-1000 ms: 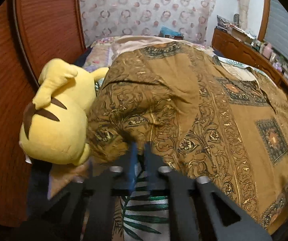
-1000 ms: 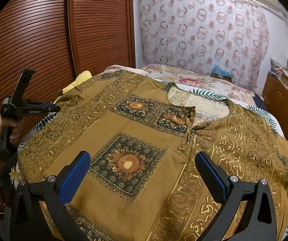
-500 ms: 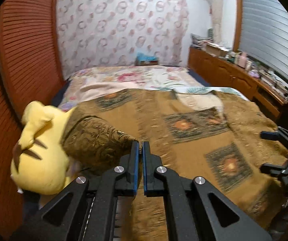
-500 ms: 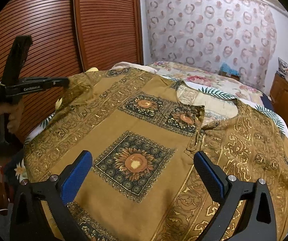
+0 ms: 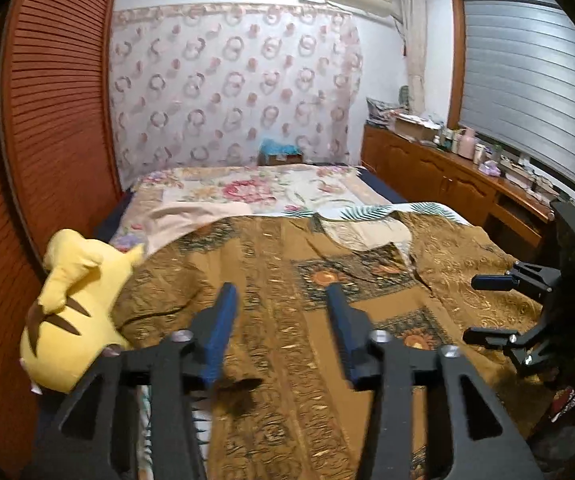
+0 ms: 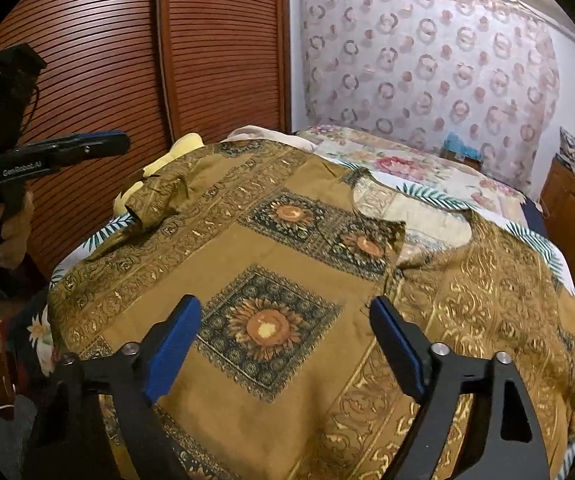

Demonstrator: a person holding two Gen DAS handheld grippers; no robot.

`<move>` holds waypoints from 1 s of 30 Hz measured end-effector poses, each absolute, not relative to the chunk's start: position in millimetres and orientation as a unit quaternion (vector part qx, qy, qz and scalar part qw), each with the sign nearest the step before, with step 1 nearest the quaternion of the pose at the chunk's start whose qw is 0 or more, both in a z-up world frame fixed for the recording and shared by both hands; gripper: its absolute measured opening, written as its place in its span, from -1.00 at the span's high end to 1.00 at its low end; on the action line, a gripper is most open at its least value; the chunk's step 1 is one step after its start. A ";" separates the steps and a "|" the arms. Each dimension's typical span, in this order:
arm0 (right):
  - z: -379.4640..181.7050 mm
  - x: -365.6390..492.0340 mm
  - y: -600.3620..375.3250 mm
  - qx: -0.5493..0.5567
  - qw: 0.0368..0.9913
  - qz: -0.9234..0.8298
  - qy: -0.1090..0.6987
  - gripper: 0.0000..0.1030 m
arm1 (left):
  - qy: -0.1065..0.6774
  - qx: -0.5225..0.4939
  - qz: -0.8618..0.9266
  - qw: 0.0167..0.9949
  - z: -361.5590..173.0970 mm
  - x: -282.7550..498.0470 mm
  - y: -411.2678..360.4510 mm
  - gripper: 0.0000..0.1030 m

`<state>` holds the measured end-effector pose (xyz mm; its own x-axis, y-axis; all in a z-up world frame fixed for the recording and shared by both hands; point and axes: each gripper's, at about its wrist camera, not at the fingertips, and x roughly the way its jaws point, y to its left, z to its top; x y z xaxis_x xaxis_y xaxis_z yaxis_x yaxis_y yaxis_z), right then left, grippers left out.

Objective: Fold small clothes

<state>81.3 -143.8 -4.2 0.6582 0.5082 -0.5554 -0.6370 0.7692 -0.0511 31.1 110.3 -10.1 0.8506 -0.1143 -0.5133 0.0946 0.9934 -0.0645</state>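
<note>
One brown patterned shirt (image 6: 271, 248), spread flat on bed (image 5: 247, 188).
Left claw (image 5: 279, 300) just opened, empty, above the shirt; right claw (image 6: 283, 320) apart, closing slightly, nothing between; sleeve crumpled beside yellow plush (image 5: 71, 308).

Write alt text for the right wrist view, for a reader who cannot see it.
A brown shirt with gold scrollwork and sunflower squares lies spread over a bed, its left sleeve folded in. The right gripper hangs open above it with nothing between its blue pads. At far left a hand holds the left gripper before a slatted wooden wardrobe.
</note>
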 end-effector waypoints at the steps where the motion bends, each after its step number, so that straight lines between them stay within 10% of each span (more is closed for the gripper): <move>1: -2.7 83.3 -141.3 -0.124 0.901 0.320 0.265 -0.57 | 0.263 -0.020 -0.048 0.963 -10.7 26.8 115.7 -0.43; 30: -19.9 210.5 82.1 -0.186 0.827 0.415 0.331 0.08 | 0.276 -0.079 0.051 0.956 -57.1 -23.7 207.9 -0.57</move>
